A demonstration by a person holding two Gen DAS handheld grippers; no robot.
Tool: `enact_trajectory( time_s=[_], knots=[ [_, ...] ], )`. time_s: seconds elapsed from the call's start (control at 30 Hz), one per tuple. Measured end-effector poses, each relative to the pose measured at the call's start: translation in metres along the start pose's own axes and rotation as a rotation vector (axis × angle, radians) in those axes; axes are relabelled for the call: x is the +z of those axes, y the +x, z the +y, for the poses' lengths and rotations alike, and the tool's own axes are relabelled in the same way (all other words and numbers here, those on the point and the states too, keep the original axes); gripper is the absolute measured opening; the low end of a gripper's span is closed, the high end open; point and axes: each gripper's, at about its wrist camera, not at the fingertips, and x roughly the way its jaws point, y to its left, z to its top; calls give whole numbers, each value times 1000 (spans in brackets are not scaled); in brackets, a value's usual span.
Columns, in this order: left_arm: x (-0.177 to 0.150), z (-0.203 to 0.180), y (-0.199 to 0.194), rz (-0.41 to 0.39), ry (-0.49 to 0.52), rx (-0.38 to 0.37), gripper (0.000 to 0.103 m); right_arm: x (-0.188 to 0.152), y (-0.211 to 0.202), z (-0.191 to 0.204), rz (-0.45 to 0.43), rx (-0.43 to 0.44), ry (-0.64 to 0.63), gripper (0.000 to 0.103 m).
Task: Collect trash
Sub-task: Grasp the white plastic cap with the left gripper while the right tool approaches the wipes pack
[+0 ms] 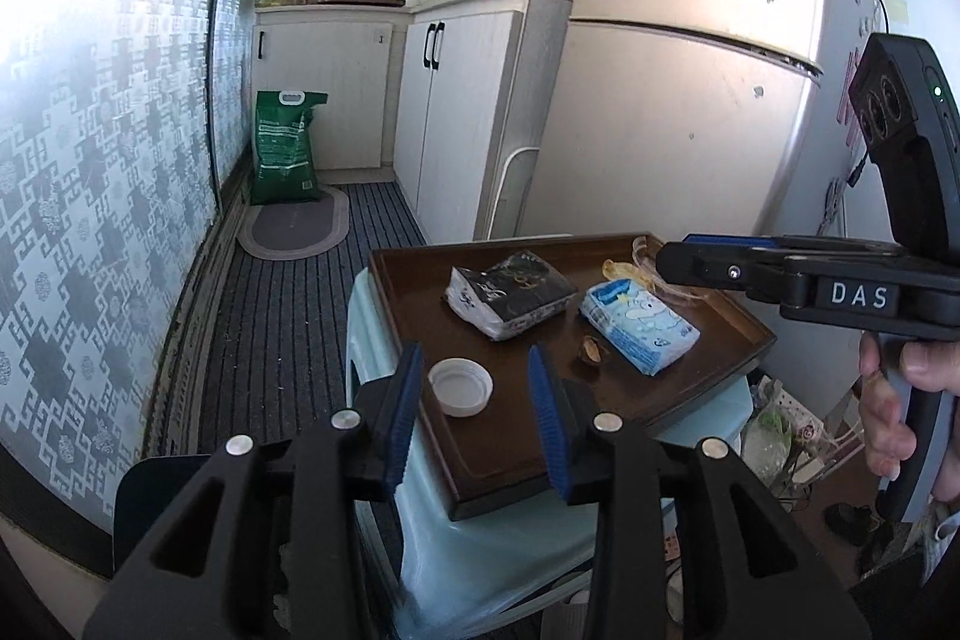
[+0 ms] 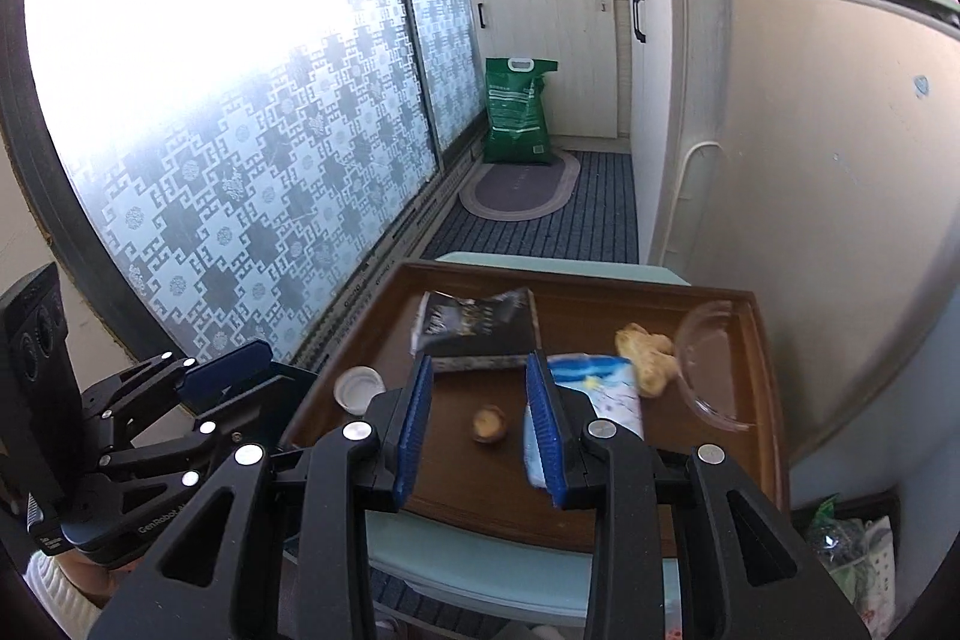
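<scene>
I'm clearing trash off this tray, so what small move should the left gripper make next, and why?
Probably ease the left gripper down over the white cap: its open jaws frame it, nothing is held, and it lies nearest on the tray.

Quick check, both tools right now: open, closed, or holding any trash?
Left tool: open, empty, white plastic bottle cap seen between its fingers, untouched.
Right tool: open, holding nothing.

Tray [image 1: 708,376] sits on a stool [image 1: 498,550]; bottle cap [image 1: 461,387] near its left edge, two packets [image 1: 510,293] behind, nutshell-looking bit [image 1: 593,349] between them.
</scene>
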Motion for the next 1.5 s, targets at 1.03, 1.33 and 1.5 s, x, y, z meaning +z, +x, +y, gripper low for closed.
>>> enact_trajectory(
  time_s=[1.03, 1.33, 1.5],
  knots=[
    [-4, -25, 53, 133, 53, 91, 4, -30, -4, -61, 84, -60, 58, 58],
    [2, -21, 46, 92, -1, 43, 4, -36, 13, -48, 112, -54, 49, 70],
    [7, -14, 33, 41, -54, -7, 4, -38, 22, -39, 121, -55, 21, 71]
  ],
)
